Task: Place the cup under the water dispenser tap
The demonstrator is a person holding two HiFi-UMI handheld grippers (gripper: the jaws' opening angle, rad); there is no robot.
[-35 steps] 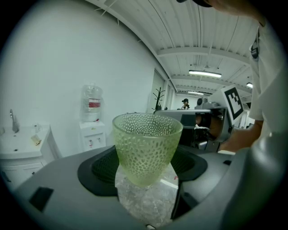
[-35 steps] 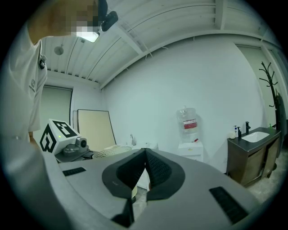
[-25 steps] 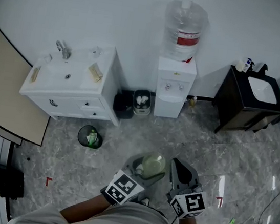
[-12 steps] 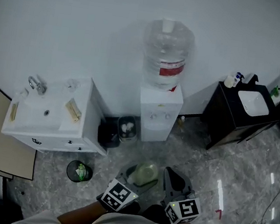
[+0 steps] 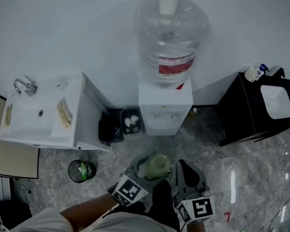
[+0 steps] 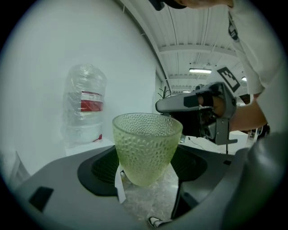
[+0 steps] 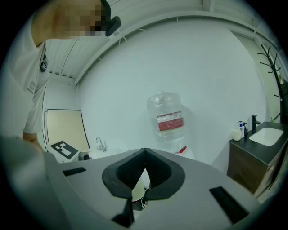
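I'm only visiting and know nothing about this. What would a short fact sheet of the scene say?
Left gripper: shut on a green glass cup, held upright
Right gripper: shut, empty
Dispenser: white, against the wall ahead, big bottle on top
Cup and tap: cup not yet under it; bare floor lies between
Beside dispenser: white sink cabinet on its left in the head view, dark vanity on its right
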